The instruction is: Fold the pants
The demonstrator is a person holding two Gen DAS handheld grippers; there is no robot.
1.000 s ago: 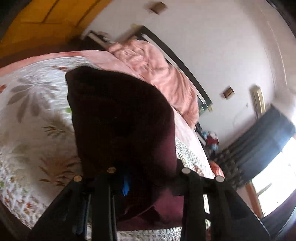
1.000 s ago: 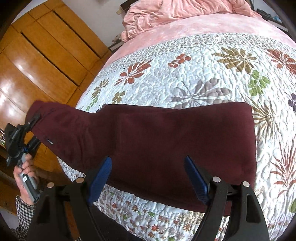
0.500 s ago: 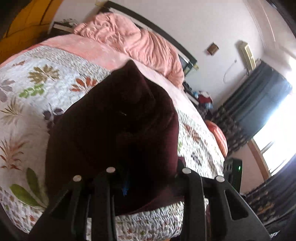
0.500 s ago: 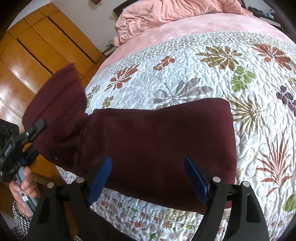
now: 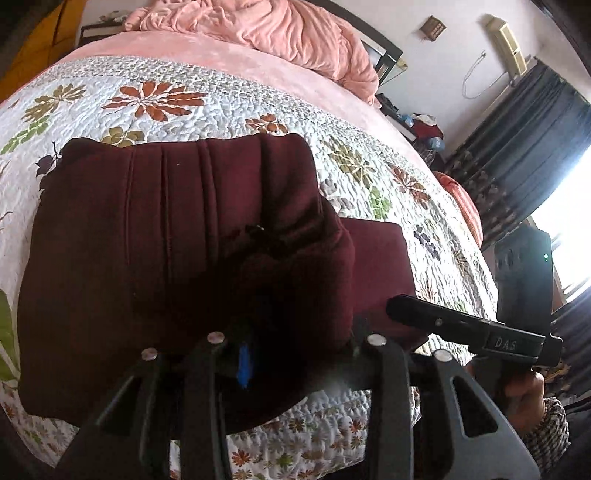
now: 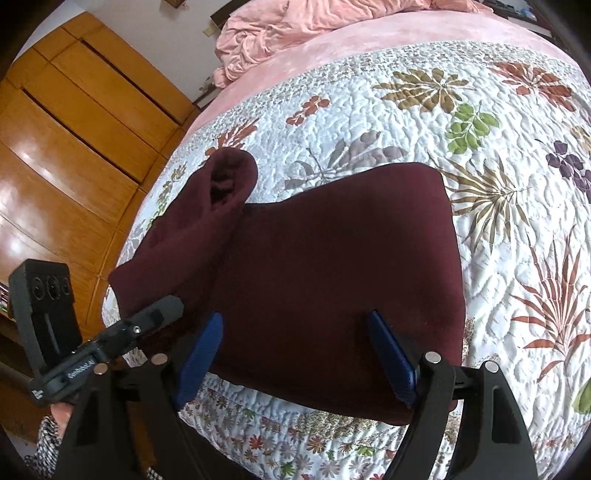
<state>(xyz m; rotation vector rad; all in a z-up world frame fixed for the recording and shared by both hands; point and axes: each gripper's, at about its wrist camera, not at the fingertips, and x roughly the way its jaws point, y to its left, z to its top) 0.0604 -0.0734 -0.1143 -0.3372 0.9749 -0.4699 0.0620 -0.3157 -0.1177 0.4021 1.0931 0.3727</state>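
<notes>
The dark maroon pants [image 6: 332, 266] lie folded on the floral quilt [image 6: 461, 122] near the bed's front edge. My left gripper [image 5: 258, 354] is shut on the pants' end [image 5: 295, 266] and holds it lifted and doubled over the rest of the pants [image 5: 129, 240]. That raised end shows as a hump in the right wrist view [image 6: 221, 192], with the left gripper [image 6: 147, 325] at the lower left. My right gripper [image 6: 295, 354] is open, its blue pads [image 6: 391, 362] hovering over the pants' near edge, holding nothing. It also shows in the left wrist view [image 5: 399, 314].
A pink blanket [image 5: 288, 33] is bunched at the head of the bed. A wooden wardrobe [image 6: 74, 147] stands to the left. Dark curtains [image 5: 524, 129] and a bright window are on the right. The quilt reaches the bed's front edge [image 6: 314, 435].
My left gripper has swung the pants' end from out at the left up and over toward the middle, doubling the cloth. My right gripper stayed open over the near edge.
</notes>
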